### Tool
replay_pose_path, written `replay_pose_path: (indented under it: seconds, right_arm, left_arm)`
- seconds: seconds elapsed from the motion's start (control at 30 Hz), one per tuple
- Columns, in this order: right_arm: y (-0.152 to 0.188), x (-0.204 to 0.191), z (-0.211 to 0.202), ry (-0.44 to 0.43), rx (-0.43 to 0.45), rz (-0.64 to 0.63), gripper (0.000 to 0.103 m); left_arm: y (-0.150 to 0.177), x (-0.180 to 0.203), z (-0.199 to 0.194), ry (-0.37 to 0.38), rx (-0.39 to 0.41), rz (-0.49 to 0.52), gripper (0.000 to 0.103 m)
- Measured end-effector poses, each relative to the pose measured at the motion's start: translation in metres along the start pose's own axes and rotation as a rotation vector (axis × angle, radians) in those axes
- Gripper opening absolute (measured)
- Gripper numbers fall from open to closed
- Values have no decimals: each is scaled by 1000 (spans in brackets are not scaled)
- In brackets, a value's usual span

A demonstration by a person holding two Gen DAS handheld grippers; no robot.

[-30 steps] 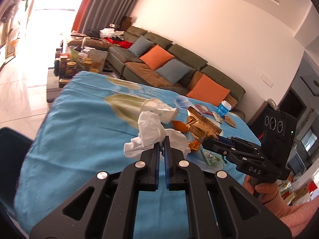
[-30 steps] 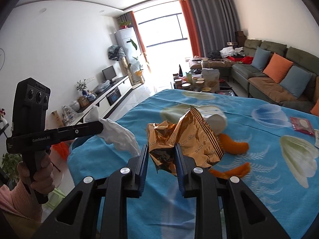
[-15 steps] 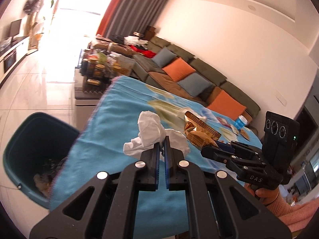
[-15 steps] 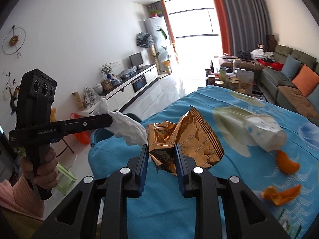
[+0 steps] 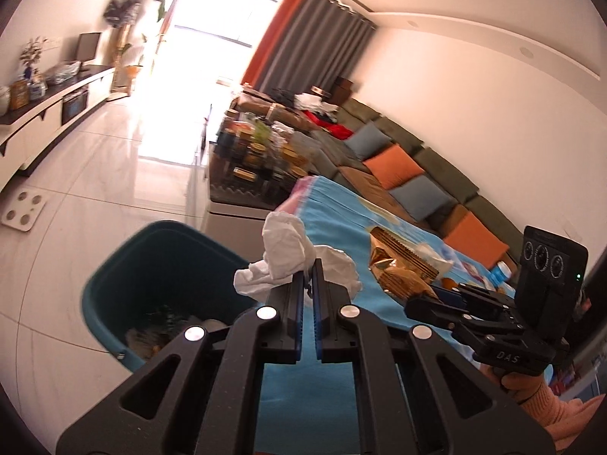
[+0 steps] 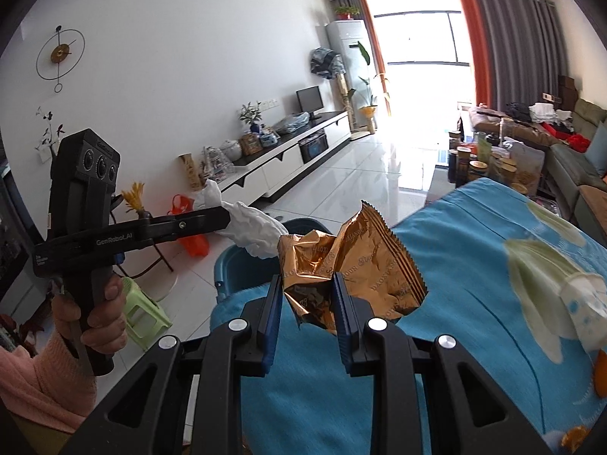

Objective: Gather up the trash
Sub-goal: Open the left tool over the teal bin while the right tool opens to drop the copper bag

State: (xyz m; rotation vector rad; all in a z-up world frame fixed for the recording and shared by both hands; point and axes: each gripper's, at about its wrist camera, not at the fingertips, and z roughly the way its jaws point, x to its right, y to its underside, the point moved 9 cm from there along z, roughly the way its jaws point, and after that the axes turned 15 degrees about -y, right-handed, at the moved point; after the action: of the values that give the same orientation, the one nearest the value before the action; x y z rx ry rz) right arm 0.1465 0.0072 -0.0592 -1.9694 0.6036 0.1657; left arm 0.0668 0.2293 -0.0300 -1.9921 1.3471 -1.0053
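Observation:
My left gripper (image 5: 309,265) is shut on a crumpled white tissue (image 5: 288,254), held in the air near the table's end, beside the teal trash bin (image 5: 151,265) on the floor. The tissue (image 6: 254,227) also shows in the right wrist view, over the bin's rim (image 6: 242,261). My right gripper (image 6: 307,282) is shut on a crumpled gold snack wrapper (image 6: 349,261), held above the blue tablecloth (image 6: 474,303). The wrapper (image 5: 398,265) shows to the right of the tissue in the left wrist view. The bin holds some trash at its bottom.
A paper cup (image 6: 584,303) and orange peels (image 6: 599,375) lie on the table at the right. A cluttered coffee table (image 5: 258,159) and a green sofa (image 5: 417,174) stand beyond. A green stool (image 6: 144,311) and an orange bag (image 6: 189,239) are on the floor at the left.
Both grippers have swung left with their loads, from over the table's middle toward its end. The bin has come fully into view under the tissue.

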Motion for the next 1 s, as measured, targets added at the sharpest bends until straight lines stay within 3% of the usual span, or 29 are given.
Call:
replay_pose_path:
  seconds: [0.57,1.0]
  right_arm:
    - [-30,-27,66,-146,-41,2,25]
    - [-33,-30,121,-199,-99,37,25]
  left_arm:
    - [3,-102,-1,-165,-23,-97,5]
    - [13,-122,26,-225,-76,-110,5]
